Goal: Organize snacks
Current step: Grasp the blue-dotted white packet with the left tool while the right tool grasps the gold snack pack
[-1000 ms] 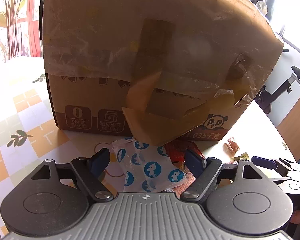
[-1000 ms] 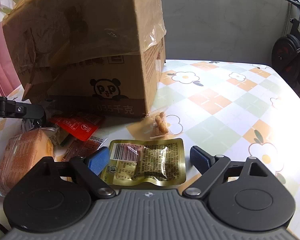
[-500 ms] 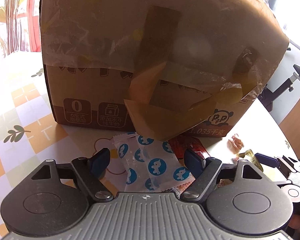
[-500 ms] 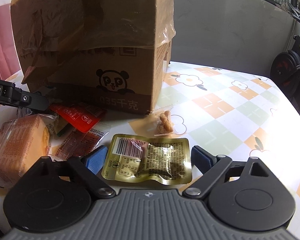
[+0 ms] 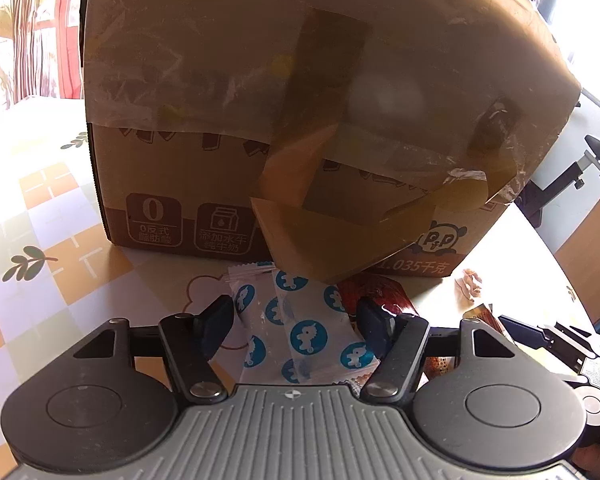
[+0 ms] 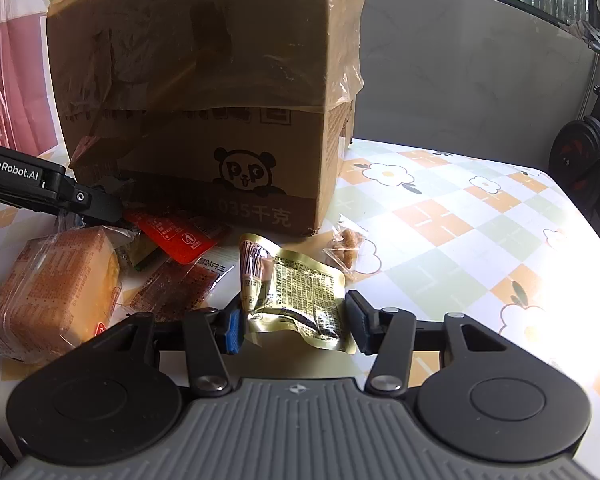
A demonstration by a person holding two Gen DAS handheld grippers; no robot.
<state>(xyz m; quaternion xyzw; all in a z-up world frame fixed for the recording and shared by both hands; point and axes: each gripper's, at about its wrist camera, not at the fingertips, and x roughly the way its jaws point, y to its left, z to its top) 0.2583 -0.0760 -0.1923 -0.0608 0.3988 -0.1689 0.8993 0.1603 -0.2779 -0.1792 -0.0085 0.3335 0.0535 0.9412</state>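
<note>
A big cardboard box (image 5: 300,120) stands on the table, also in the right wrist view (image 6: 204,100). My left gripper (image 5: 296,320) is open around white packets with blue circles (image 5: 300,328) lying in front of the box. My right gripper (image 6: 296,324) has closed onto a gold foil snack packet (image 6: 296,292), which is crumpled and lifted between the pads. A bread pack (image 6: 56,292), red packets (image 6: 176,236) and a small clear bag of nuts (image 6: 346,246) lie nearby.
The table has a checked flower-pattern cloth (image 6: 460,232). The left gripper's arm (image 6: 40,188) reaches in at the left of the right wrist view. A dark red packet (image 5: 380,296) lies right of the white packets. Exercise equipment (image 6: 584,156) stands beyond the table.
My right gripper has narrowed onto the gold packet, which now buckles and tilts up. The left gripper has edged closer to the blue-dotted packets and stays open.
</note>
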